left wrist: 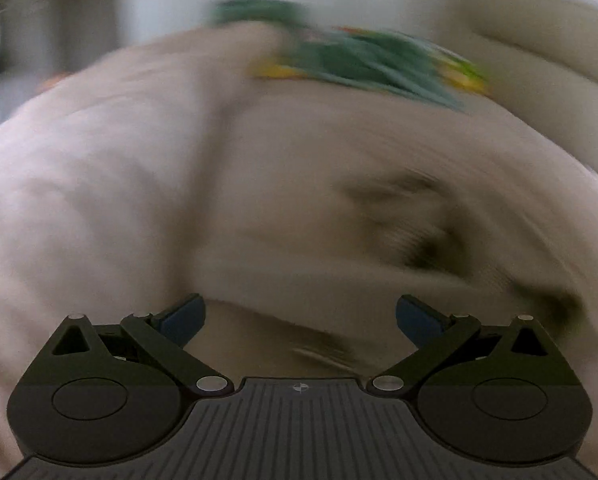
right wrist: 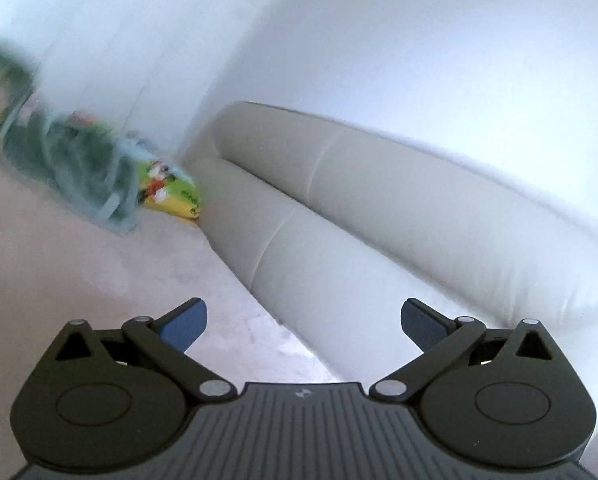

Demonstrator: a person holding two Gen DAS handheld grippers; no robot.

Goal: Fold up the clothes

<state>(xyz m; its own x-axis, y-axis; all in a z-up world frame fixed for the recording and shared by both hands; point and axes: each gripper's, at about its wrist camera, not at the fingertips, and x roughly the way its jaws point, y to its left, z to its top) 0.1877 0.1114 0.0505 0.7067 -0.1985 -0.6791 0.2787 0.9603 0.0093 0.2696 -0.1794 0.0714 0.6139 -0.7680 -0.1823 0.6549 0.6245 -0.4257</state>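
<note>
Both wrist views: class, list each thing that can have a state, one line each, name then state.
Left hand-held gripper: open, empty.
Right hand-held gripper: open, empty.
Green garment: crumpled, unfolded, lying on the bed.
Yellow-green packet: lying beside the garment.
Bed cover: wrinkled, blurred.

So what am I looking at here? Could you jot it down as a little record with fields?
Setting: beige bed surface beside a cream padded headboard
Laundry: crumpled teal-green garment, unfolded, lying on the bed
Beside it: yellow-green cartoon-print item, next to the headboard
Left gripper: open, empty, above beige fabric
Right gripper: open, empty, pointing toward the headboard
Picture quality: left view heavily blurred; details of the fabric unclear
Folding: not yet begun on the teal garment
</note>
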